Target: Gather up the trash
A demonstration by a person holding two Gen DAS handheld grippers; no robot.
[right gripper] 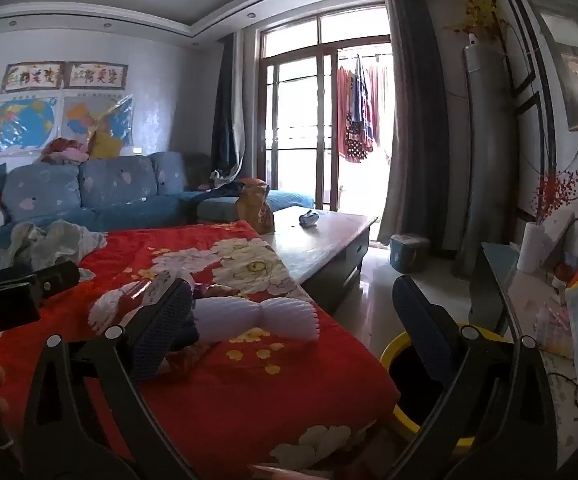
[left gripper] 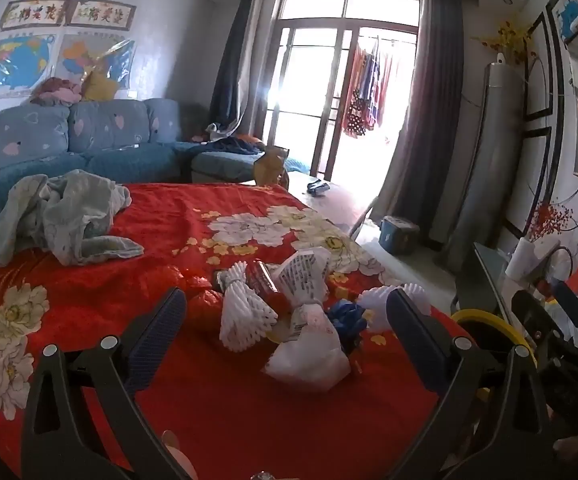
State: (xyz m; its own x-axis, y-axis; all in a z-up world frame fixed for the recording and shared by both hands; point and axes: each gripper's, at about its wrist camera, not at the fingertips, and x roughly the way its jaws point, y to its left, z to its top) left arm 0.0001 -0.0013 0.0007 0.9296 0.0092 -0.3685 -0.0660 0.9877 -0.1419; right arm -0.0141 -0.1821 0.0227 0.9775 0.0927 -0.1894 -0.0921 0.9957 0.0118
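1. Left gripper (left gripper: 287,334): jaws spread fully wide, nothing pinched. It hovers tilted down over the red floral-print bedspread (left gripper: 101,288).
2. Trash pile sits on the bedspread directly ahead of the left gripper, between its two fingers in the left wrist view, pads not touching it.
3. Pile contents: white foam fruit net (left gripper: 243,312); white printed paper wrapper (left gripper: 303,276); white plastic bag (left gripper: 313,354) nearest the camera; crumpled blue scrap (left gripper: 347,318); shiny red wrapper (left gripper: 205,306) on the left edge; dark foil packet (left gripper: 263,286) in the middle. Items touch or overlap.
4. Second white foam net (left gripper: 393,294) lies right of the pile, near the bed edge, partly behind the left gripper's right finger.
5. Right gripper (right gripper: 293,322): jaws also spread wide, empty. It points roughly level across the bed corner.
6. In the right wrist view the second white foam net (right gripper: 261,316) lies between the fingers, just beside the left finger, not gripped.
7. Yellow-rimmed round bin with black inside (right gripper: 413,364) stands on the floor just beside the bed corner, partly behind the right gripper's right finger.
8. Crumpled grey-green floral cloth (left gripper: 59,216) lies on the far left of the bed, well apart from the trash.
9. Low wooden coffee table (right gripper: 329,236) stands beyond the bed; blue sofa (left gripper: 89,136) behind it.
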